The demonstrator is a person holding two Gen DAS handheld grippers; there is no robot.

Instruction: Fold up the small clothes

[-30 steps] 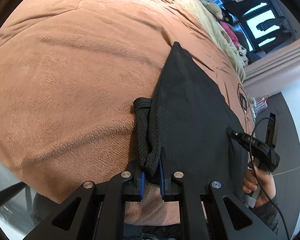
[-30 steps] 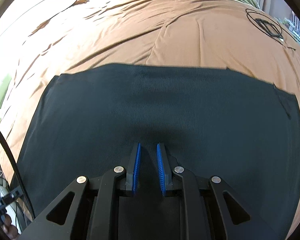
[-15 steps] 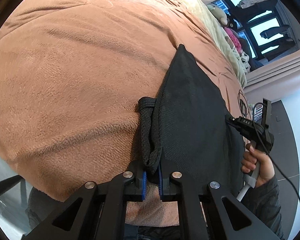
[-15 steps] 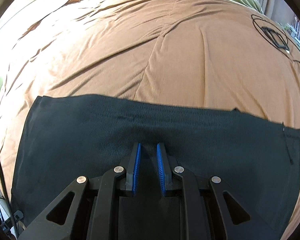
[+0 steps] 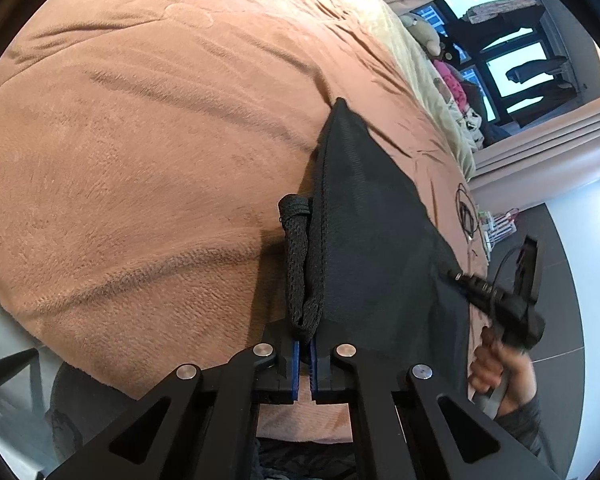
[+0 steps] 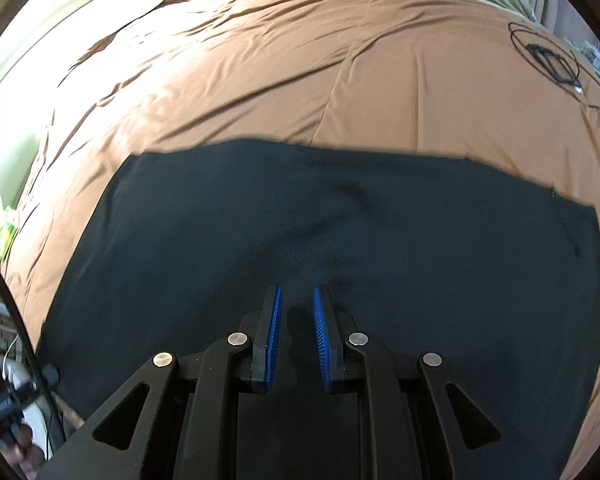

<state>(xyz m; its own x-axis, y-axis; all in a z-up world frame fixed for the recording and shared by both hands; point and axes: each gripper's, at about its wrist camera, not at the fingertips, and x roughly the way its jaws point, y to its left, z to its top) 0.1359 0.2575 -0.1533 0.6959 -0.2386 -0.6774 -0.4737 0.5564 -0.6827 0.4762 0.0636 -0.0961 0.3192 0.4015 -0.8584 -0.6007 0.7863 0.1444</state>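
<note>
You've got a brown blanket (image 5: 148, 152) spread wide, creased, over the bed; same blanket in the right view. A pale green sheet (image 5: 399, 44) lies beyond its far edge. Soft toys (image 5: 451, 84) sit piled near the window (image 5: 511, 68), with a curtain (image 5: 547, 152) beside it. A coiled black cable (image 6: 547, 56) rests on the blanket, far right. You see grey floor (image 5: 571, 248) past the bed edge, and a small pink-and-white item by the bed, too small to tell.

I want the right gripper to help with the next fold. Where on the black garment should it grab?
Probably the black garment at its far straight hem, coming from above and sliding one finger under. It lies flat on the brown blanket; the right gripper hovers open mid-panel.
</note>
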